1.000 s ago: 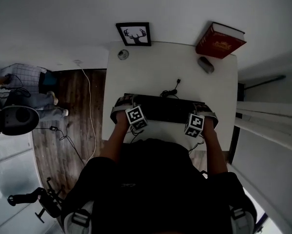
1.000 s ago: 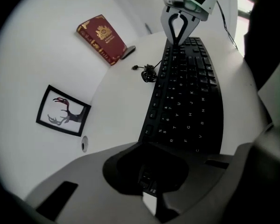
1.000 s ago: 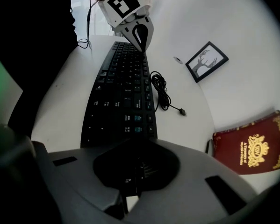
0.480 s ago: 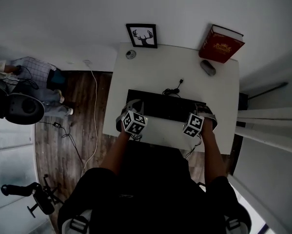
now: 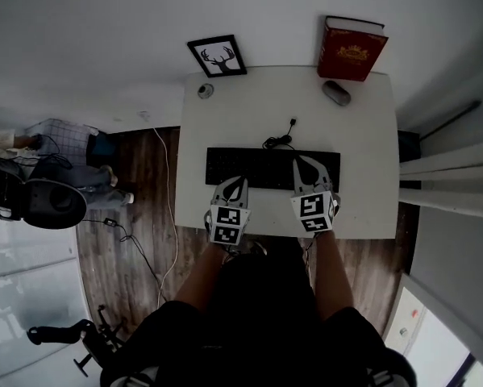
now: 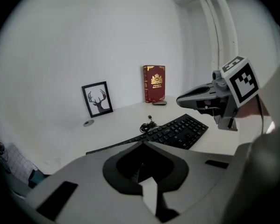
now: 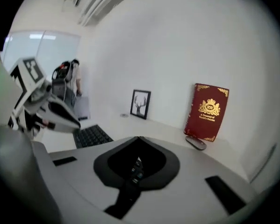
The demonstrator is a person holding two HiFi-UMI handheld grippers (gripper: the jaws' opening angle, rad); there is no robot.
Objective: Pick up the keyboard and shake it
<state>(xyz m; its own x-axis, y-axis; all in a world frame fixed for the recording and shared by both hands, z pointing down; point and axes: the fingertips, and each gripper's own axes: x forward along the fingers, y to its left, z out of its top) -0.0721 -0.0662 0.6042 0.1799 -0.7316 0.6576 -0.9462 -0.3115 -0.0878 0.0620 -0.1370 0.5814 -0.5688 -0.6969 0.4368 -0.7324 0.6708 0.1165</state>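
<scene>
- The black keyboard (image 5: 261,168) lies flat on the smooth white table (image 5: 362,135), long side across, nearer the front edge than the wall. It has low matte keys in neat rows.
- Its thin black cable (image 5: 279,141) sits in a small tangle just behind it.
- The left gripper (image 5: 235,181) is a grey plastic wedge with its jaws pressed together and nothing between them. Its tip is at the keyboard's near edge.
- The right gripper (image 5: 301,161) is closed tight in the same way and also empty. From above it overlaps the keyboard's right part, but I cannot tell whether it touches.
- A thick red hardback book (image 5: 352,49) with a gold crest stands upright against the wall at the back right.
- A grey oval mouse (image 5: 336,93) lies just beside the book.
- A black-framed antler picture (image 5: 218,56) leans at the back left.
- A small round metal disc (image 5: 205,90) is near the picture.
</scene>
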